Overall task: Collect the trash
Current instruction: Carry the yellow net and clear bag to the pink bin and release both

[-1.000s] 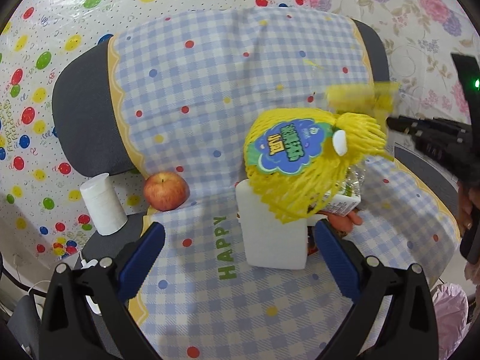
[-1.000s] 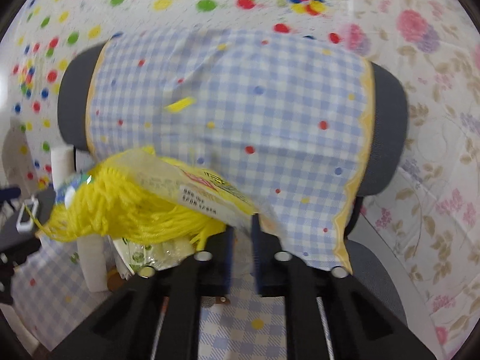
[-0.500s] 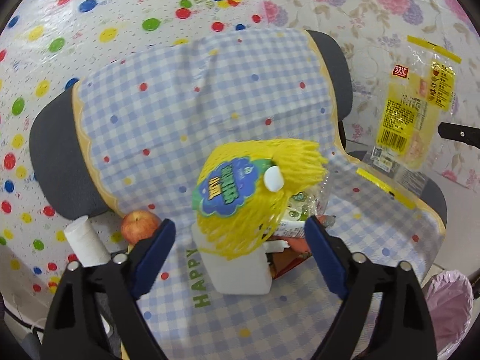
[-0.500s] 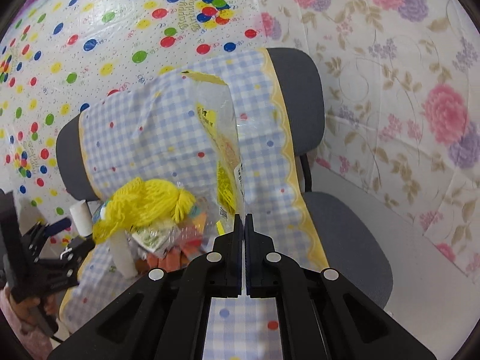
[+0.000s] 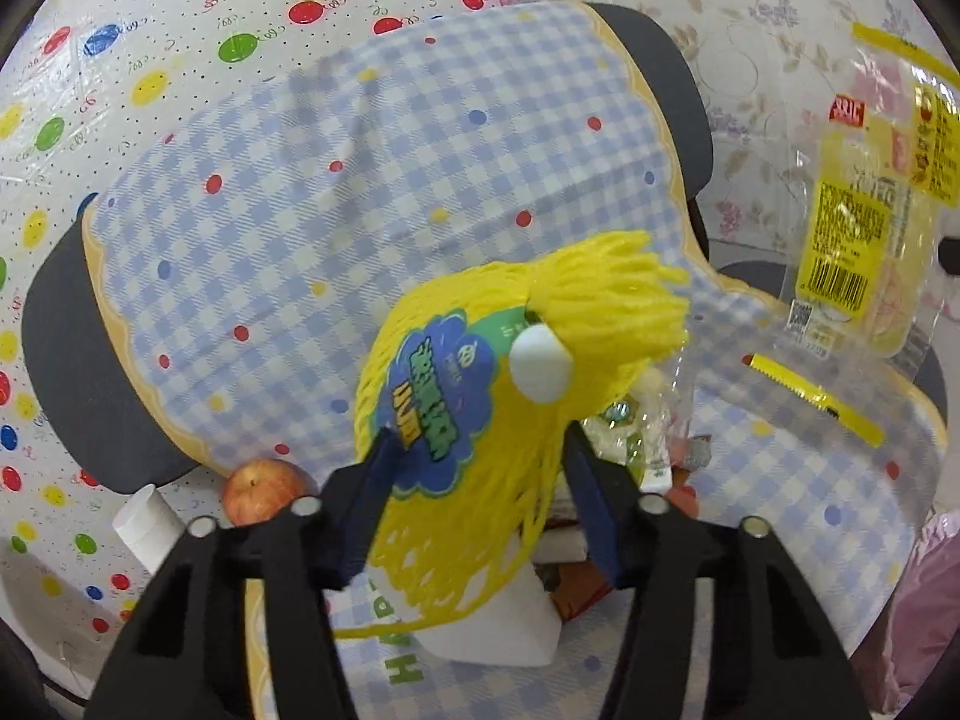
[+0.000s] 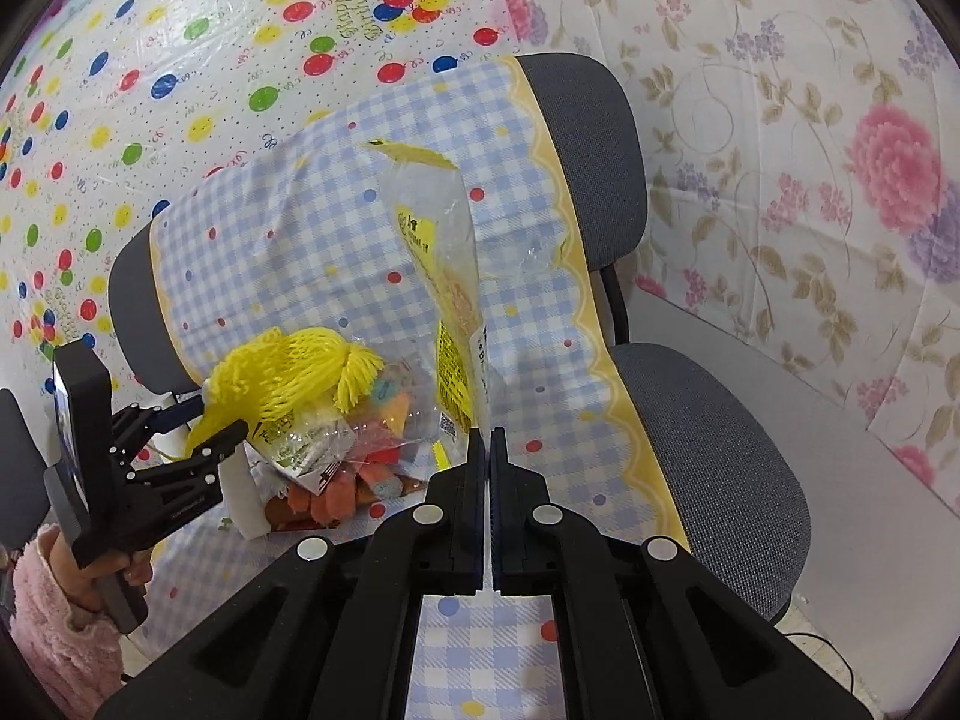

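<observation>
On the gingham-draped chair (image 6: 708, 456), the left gripper (image 5: 480, 462) clamps the yellow mesh fruit net (image 5: 480, 420); the right gripper (image 6: 486, 450), jaws pressed together, pinches a clear snack wrapper (image 6: 447, 276).

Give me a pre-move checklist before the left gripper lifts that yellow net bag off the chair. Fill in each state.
1. Left gripper fingers on both sides of the yellow net bag: ok.
2. Firmly clamped on the net: cannot tell; the fingers press its sides, grip strength unseen.
3. Right gripper holding the clear yellow wrapper: ok, shut on its lower edge, wrapper hanging upright off the seat.
4. Wrapper clear of the net bag: ok, apart in the left wrist view.
5. Net free of the white block and trash pile beneath: cannot tell; loose strands drape over them.
6. Apple out of the way: ok, off to the side.
</observation>
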### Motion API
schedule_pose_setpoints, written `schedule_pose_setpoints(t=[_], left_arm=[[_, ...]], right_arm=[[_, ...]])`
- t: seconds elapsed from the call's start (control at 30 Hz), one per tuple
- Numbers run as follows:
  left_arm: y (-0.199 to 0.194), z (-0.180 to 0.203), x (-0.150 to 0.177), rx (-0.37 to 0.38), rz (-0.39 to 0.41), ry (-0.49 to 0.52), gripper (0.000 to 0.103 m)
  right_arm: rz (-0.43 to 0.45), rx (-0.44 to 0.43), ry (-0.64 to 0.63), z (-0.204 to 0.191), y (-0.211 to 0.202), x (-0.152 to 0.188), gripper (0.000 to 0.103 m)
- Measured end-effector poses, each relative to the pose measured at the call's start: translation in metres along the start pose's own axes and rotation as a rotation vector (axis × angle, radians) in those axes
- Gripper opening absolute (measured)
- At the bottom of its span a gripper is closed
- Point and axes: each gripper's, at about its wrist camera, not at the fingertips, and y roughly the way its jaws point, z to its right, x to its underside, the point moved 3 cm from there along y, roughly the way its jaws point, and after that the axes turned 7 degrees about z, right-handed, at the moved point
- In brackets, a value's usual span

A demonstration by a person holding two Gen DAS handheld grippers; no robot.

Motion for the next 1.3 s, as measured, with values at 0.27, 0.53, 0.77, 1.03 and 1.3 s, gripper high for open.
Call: schedule_pose_setpoints(t=[0.27,0.53,0.77,1.03,1.3], left_arm=[[-0.051,-0.056,-0.068,-0.017,0.191,-0.223,0.009],[-0.104,-0.026,-0.048,0.117,0.207,-0.262,0.009],[-0.127,0.043,0.009,0.218,0.155,-0.264,0.009],[-0.142,0.157,0.049,0.426,0.098,-0.154,0.009],[-0.147,0.24,0.072,0.59,0.019,-0.086,0.01]], right_arm=[[0.109,0.031,-0.03,-0.012,-0.02,-0.022,0.002],[0.138,0.091,-0.033,-0.016,-0.068,-0.011,0.002],[0.084,0.202,0.022,0.005,-0.129,0.045,0.002],[0.052,0.439,0.034,0.041,-0.208,0.1,0.002],[-0.009,0.595,0.141,0.088,-0.258,0.166,0.002]])
